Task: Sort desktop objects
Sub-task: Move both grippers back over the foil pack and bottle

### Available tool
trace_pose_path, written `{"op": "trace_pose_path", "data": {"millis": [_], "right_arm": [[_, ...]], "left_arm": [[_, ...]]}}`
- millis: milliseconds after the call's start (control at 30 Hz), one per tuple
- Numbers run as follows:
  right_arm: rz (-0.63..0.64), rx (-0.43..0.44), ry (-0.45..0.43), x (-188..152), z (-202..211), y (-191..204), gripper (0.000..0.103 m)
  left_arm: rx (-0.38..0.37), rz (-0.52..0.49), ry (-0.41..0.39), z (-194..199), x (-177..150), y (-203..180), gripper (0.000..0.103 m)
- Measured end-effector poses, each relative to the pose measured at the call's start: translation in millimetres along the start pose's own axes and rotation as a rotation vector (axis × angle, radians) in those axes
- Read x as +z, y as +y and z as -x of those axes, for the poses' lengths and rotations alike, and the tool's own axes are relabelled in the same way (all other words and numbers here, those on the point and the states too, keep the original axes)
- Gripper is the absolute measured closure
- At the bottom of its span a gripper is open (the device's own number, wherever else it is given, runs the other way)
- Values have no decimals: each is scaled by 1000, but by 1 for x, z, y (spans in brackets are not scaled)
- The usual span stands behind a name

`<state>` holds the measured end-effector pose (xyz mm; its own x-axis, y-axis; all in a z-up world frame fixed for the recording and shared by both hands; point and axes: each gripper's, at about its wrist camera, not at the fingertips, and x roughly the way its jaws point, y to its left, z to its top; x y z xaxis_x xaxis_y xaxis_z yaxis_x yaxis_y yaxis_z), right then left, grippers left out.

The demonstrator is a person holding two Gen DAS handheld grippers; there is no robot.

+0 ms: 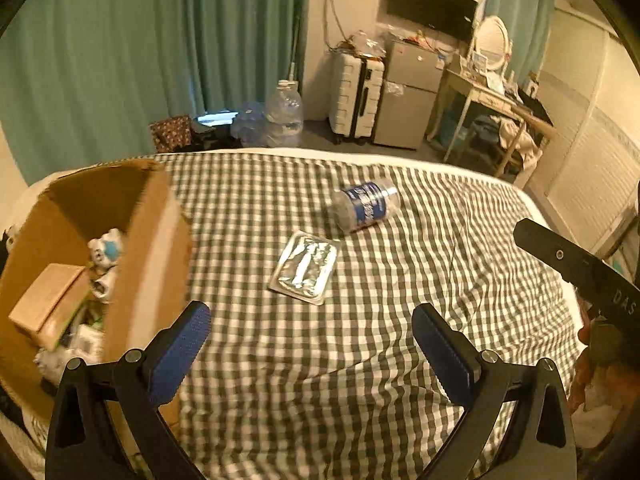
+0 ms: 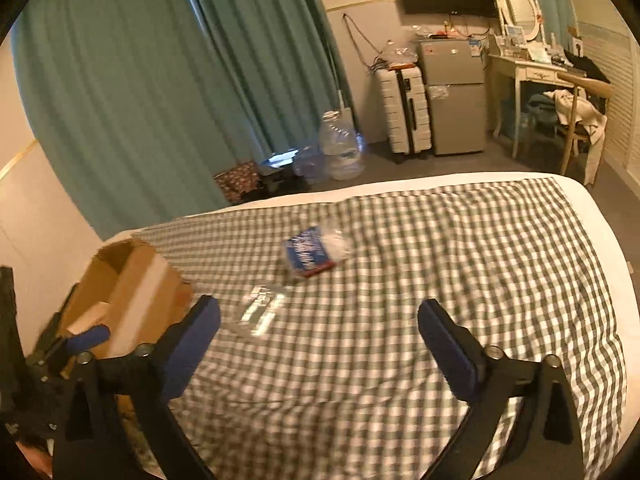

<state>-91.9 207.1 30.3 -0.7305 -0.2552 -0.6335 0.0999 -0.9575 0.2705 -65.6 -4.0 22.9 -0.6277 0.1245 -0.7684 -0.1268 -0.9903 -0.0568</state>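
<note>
A clear jar with a blue label (image 1: pixel 364 206) lies on its side on the checked cloth (image 1: pixel 360 360); it also shows in the right wrist view (image 2: pixel 314 252). A flat silvery packet (image 1: pixel 305 266) lies in front of it, blurred in the right wrist view (image 2: pixel 262 314). A cardboard box (image 1: pixel 148 248) at the left holds a small carton, toy figures and other items. My left gripper (image 1: pixel 312 340) is open and empty, above the cloth just right of the box. My right gripper (image 2: pixel 320 336) is open and empty, over the cloth near the packet.
The box also shows at the left of the right wrist view (image 2: pixel 136 280), with the left gripper beside it. The bed's far edge (image 2: pixel 440 182) drops to the floor. Water jugs (image 1: pixel 284 114), a suitcase (image 1: pixel 356 96), a small fridge and a dressing table stand beyond.
</note>
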Motion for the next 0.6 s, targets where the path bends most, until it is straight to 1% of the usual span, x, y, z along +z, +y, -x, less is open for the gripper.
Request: {"op": "trace_pose_path", "data": {"millis": [133, 267, 367, 467, 600], "right_arm": [[47, -6, -9, -6, -23, -12, 0], [89, -4, 23, -11, -46, -16, 0], [89, -9, 49, -13, -61, -22, 0], [62, -7, 68, -16, -78, -30, 0], [44, 3, 92, -15, -101, -37, 0]], "left_arm": [[17, -48, 43, -36, -3, -14, 0], [47, -77, 45, -64, -2, -13, 0], [23, -55, 79, -90, 4, -3, 0], [30, -36, 76, -110, 9, 3, 0], [35, -30, 114, -142, 11, 15, 0]]}}
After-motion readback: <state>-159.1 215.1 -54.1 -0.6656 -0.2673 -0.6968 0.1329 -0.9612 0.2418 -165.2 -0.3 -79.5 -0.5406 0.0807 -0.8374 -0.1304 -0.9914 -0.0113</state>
